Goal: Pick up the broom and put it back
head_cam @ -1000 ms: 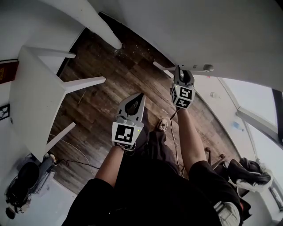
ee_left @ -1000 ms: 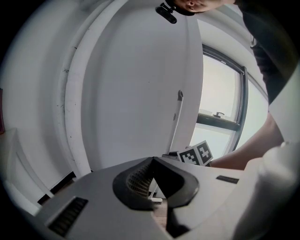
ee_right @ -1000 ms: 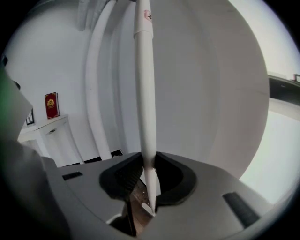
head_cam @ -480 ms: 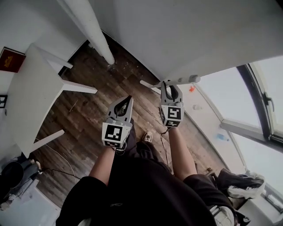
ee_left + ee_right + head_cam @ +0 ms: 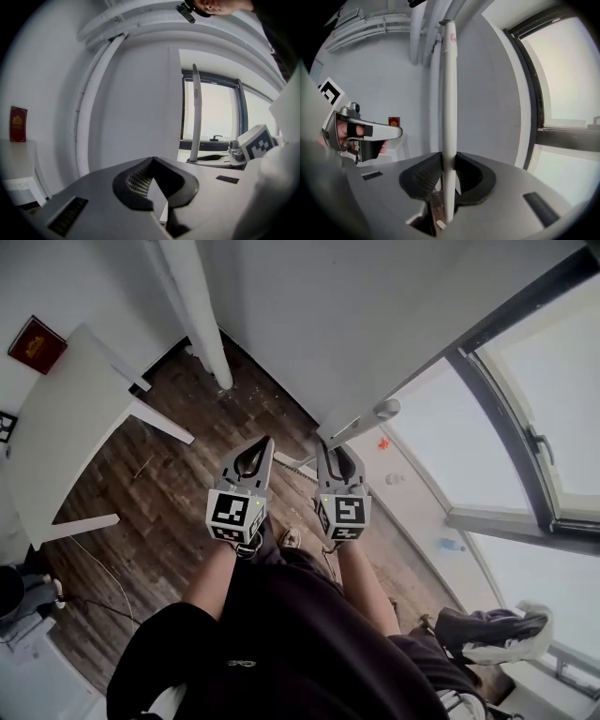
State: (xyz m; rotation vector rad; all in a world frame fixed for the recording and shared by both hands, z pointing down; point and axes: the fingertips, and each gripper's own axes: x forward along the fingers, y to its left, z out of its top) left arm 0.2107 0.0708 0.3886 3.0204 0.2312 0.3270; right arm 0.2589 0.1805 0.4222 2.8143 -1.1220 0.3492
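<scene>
- While the right gripper (image 5: 335, 448) has its jaws only partly closed, they are clamped on the broom (image 5: 367, 417). In the right gripper view the ribbed pads (image 5: 427, 177) press on either side of its thin white handle.
- The handle stands upright through those jaws. Its rounded top end rises well above them in front of the pale wall (image 5: 309, 324). The lower part runs down behind the gripper body, and no view shows the broom's head.
- Just beside it, on the person's left and at about the same height, is the left gripper (image 5: 266, 442). Its jaws are together at the tips with nothing between them.
- From the left gripper view the handle shows as an upright white bar in front of the window (image 5: 213, 117), with the right gripper at its foot.
- Both grippers point towards the wall, between a thick white pipe (image 5: 199, 315) on the left and the window's dark frame on the right.
- Below them lies a dark wooden floor (image 5: 178, 456).
- A white worktop (image 5: 66, 427) stands to the left by the wall, with a small red item (image 5: 37, 345) near its far edge.
</scene>
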